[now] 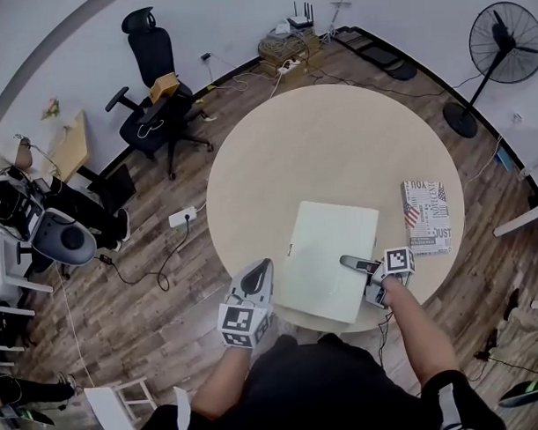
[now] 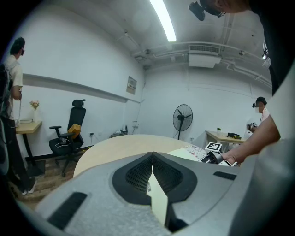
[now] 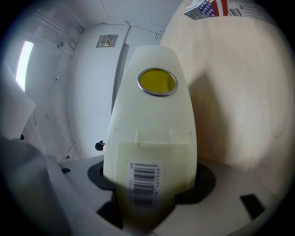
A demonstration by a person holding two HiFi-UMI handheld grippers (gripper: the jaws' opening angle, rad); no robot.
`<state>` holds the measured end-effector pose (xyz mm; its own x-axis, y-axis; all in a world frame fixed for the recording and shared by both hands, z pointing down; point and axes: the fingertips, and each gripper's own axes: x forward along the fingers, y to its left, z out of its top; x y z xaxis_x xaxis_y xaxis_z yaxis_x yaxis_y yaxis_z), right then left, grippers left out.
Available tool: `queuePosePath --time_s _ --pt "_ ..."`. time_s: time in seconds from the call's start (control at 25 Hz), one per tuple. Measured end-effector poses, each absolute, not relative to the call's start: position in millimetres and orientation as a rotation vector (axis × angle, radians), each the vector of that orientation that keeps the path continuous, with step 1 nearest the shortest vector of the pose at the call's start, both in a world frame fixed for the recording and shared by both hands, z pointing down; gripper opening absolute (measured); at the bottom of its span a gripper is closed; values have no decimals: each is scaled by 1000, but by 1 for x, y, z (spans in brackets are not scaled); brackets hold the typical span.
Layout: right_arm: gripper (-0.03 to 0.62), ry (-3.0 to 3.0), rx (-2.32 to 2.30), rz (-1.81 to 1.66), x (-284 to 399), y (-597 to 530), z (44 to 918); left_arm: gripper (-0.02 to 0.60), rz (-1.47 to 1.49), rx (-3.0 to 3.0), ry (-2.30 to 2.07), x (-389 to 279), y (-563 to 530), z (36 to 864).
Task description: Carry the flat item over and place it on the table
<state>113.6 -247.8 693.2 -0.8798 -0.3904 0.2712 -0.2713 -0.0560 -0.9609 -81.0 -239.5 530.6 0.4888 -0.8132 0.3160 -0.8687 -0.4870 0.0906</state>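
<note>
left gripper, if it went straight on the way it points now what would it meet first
The left gripper is clamped on the edge of the flat box. Beyond that, probably only the bare table top; the right gripper and printed box sit off to its right. Depth is unclear.

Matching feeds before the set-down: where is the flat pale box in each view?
Head view: flat pale box, lower centre, at the near edge of the round table.
Left gripper view: bottom centre, edge-on between the jaws.
Right gripper view: centre, barcode end in the jaws.
Shared landmark: the round table, in all three.
</note>
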Motion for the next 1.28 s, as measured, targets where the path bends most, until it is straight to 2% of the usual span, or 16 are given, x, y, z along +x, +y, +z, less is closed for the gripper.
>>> queuePosePath --time_s 0.16,0.4,0.76,1.08,1.28 --pt "322 2075 -781 -2132 115 -252 697 6 344 2506 -1431 -74 -242 531" --pt "376 2079 -1157 -2130 130 -257 713 6 333 2500 -1406 -77 -245 534" --pt "414 2143 -1590 -2062 155 -258 724 6 324 2517 -1377 -73 -246 535" --pt "414 2383 -1897 -1816 173 -268 706 6 340 2524 -1355 -73 -249 542" --pt "413 2552 -2004 -1475 177 -276 659 7 335 2527 -1350 -73 -253 541"
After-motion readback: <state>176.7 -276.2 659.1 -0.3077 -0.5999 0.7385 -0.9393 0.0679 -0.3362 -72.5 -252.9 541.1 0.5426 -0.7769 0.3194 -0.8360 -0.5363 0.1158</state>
